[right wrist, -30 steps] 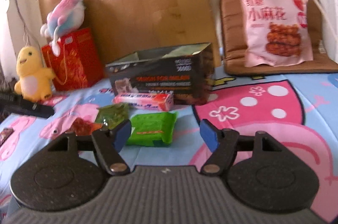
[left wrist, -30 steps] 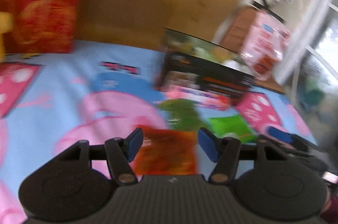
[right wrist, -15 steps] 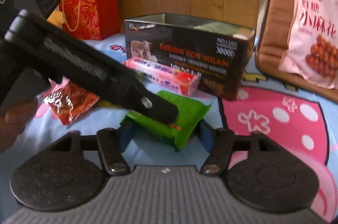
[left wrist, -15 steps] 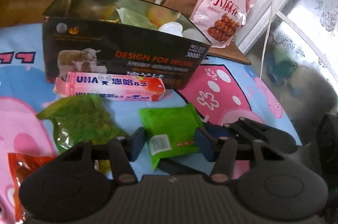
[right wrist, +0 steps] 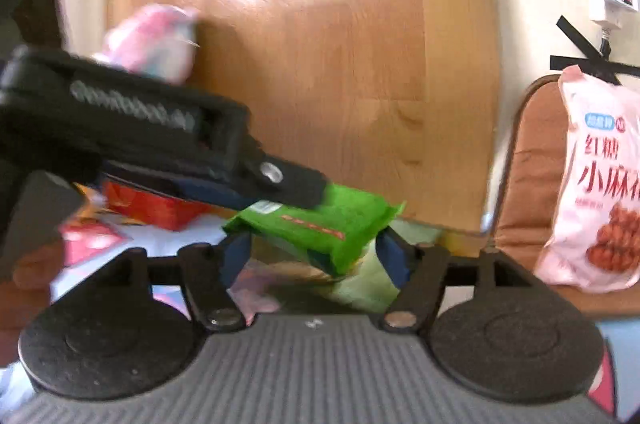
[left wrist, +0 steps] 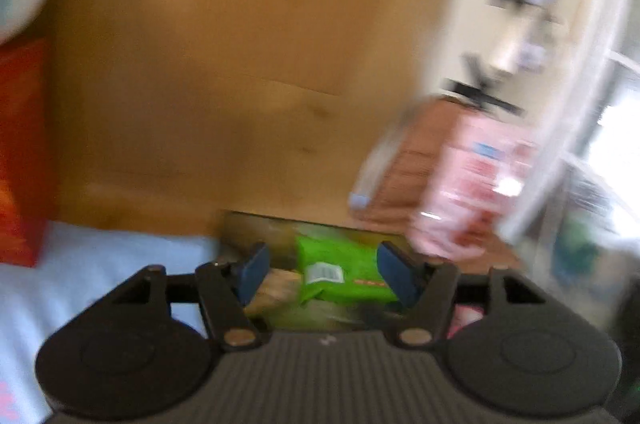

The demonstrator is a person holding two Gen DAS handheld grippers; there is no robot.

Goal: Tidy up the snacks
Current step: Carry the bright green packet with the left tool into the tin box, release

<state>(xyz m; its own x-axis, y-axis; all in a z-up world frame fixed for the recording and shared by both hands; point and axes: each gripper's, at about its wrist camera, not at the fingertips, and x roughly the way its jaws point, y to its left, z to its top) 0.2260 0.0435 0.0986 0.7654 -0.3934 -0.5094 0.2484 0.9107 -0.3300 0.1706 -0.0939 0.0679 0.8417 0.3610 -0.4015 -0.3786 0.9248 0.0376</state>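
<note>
A bright green snack packet hangs in the air between both grippers, above the open dark snack box, whose contents show blurred below. My right gripper is shut on the packet's lower edges. My left gripper reaches in from the left in the right wrist view, its fingers lying over the packet. In the left wrist view the left jaws stand apart, with the right finger touching the packet.
A wooden board leans behind the box. A pink snack bag rests on a brown cushion at right. A red gift bag and a plush toy stand at left on the cartoon blanket.
Both grippers have lifted the green packet off the blanket and carried it over the box. The views have swung upward and are blurred.
</note>
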